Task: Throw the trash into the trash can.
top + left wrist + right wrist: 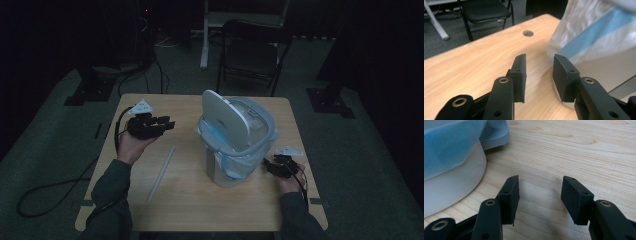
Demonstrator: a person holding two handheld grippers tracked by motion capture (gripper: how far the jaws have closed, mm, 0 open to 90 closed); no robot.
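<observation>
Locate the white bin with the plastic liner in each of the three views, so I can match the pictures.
High view: the bin stands right of the table's centre, lid up, between the two hands.
Left gripper view: the bin fills the upper right, liner with a blue band hanging down its side.
Right gripper view: the bin sits at the left edge.
Shared landmark: the blue band on the liner.

text: none legible | labels: none | numbers: none | signs: none

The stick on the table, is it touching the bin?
Apart. The high view shows the stick lying flat on the table, with a bare strip of wood between it and the bin.
</observation>
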